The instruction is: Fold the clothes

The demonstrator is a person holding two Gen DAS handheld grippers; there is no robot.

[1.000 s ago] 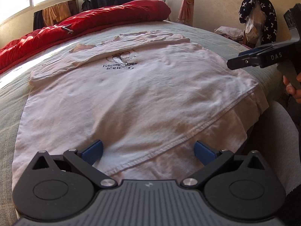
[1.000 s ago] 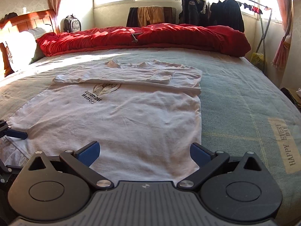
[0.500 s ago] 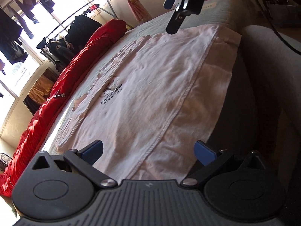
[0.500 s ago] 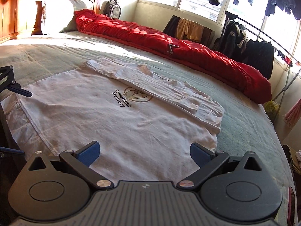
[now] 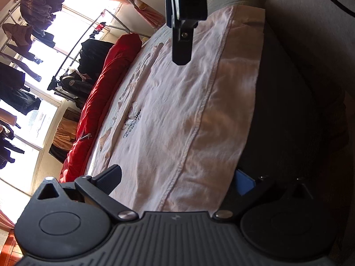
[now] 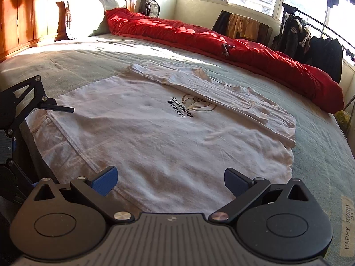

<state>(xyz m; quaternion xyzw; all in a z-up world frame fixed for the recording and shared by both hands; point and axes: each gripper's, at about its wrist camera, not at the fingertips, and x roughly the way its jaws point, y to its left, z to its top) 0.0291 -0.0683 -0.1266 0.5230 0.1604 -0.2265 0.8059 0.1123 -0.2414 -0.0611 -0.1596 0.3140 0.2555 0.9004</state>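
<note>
Both grippers stand with their fingers spread wide and nothing between them.

Left wrist view: the left gripper (image 5: 177, 179) hangs over the hem corner of 1 white T-shirt (image 5: 168, 115), 1 finger above the cloth and the blue pad (image 5: 244, 182) of the other off the shirt's edge, over the dark side of the bed. Compared with 1 second ago the view has rolled hard to one side: the shirt then lay level and square ahead, and now it runs up the picture on a slant. The right gripper (image 5: 183, 59), then out at the shirt's right edge, now hangs down from the top of the picture over the shirt's hem; from here its state cannot be told. 1 red duvet (image 5: 104, 102) lies along the shirt's far side.

Right wrist view: the right gripper (image 6: 170, 180) hovers low over the shirt's (image 6: 155, 133) hem, its 2 blue pads (image 6: 105, 180) apart above the cloth. The shirt lies flat on the grey-green bedspread (image 6: 321, 155), both sleeves folded in across the chest above the print "Remember Memory" (image 6: 180, 107). The left gripper (image 6: 60, 108) shows beside the shirt's left hem corner; 1 second ago only a tip of it was seen. 1 pillow (image 6: 88, 15) lies far beyond the shirt's collar.
</note>
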